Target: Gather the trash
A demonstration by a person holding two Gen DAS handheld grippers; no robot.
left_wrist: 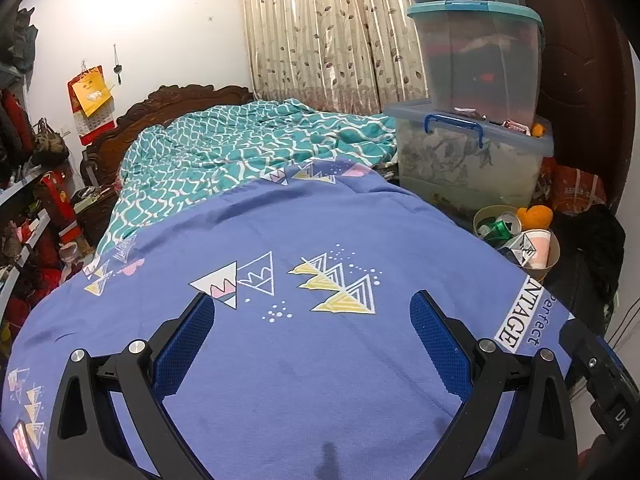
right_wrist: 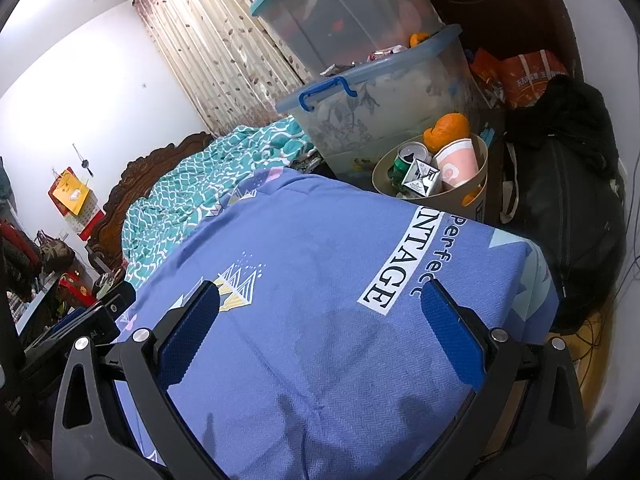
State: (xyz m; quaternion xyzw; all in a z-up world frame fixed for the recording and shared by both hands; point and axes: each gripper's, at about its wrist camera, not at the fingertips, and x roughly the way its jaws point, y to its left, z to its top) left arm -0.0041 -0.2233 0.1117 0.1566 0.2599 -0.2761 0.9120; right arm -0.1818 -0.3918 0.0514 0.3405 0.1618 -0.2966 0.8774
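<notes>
Both grippers — left (left_wrist: 312,312) and right (right_wrist: 320,304) — hover wide open and empty over the blue blanket (left_wrist: 320,220). Trash sits heaped in the bin (right_wrist: 480,160) beside the bed; orange peel (right_wrist: 446,130) perches on top — a nudge could spill it.

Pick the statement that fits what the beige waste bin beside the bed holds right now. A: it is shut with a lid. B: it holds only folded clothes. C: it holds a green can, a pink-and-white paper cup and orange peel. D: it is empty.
C: the open waste bin shows a green can, a paper cup and orange peel at its top.
</notes>
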